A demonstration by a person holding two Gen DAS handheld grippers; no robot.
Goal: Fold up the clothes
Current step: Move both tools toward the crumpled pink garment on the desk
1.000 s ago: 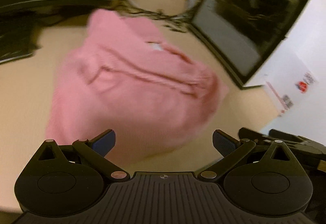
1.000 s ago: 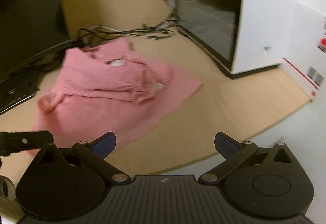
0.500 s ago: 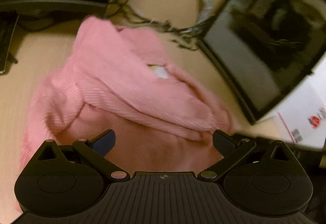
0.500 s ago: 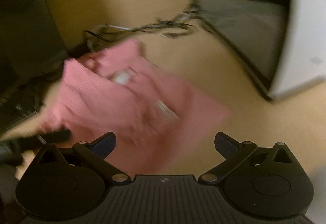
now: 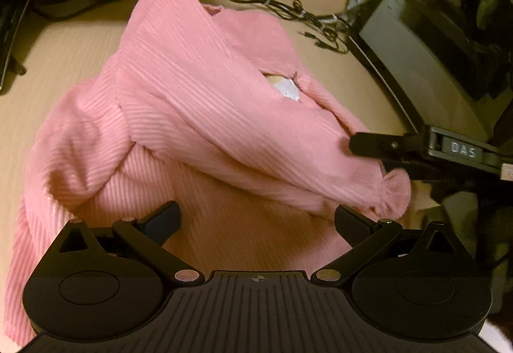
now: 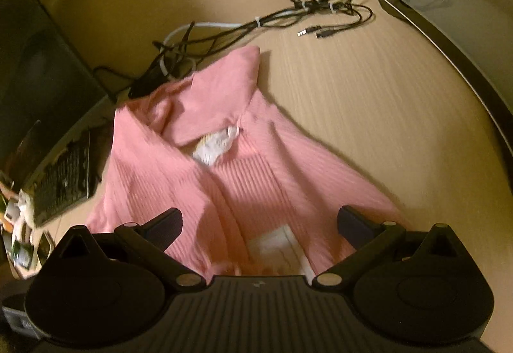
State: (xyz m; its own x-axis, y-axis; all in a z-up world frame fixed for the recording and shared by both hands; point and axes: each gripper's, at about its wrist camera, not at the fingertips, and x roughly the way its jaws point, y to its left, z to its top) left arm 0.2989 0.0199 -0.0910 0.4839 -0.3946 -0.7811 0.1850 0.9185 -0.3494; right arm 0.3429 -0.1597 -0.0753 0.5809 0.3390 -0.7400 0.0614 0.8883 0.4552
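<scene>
So the pink ribbed sweater (image 5: 198, 115) is lying in a rumpled heap on the wooden bench (image 6: 368, 115), right ahead of both claws, with one sleeve flopped diagonally across the body and the white neck label (image 6: 214, 144) peeking out of the collar opening. My guess is it's parked there mid-fold: sleeve already crossed over, body not squared up yet. The left claw (image 5: 256, 221) is hovering low over the near part of the body panel, jaws spread wide, nothing between them, angled down at the cloth like it's lining up a pinch on the hem. The right claw (image 6: 259, 221) is also gaping wide and empty, tilted steeply down with the sweater's near edge just under and between its fingers. In the left view you can see one of its fingers poking in from the right side, touching or nearly touching the bunched sleeve cuff (image 5: 391, 192); can't tell which. A tangle of cables (image 6: 288, 19) sits just beyond the sweater's far end, and a keyboard (image 6: 64, 173) is off to the left of the right claw.
</scene>
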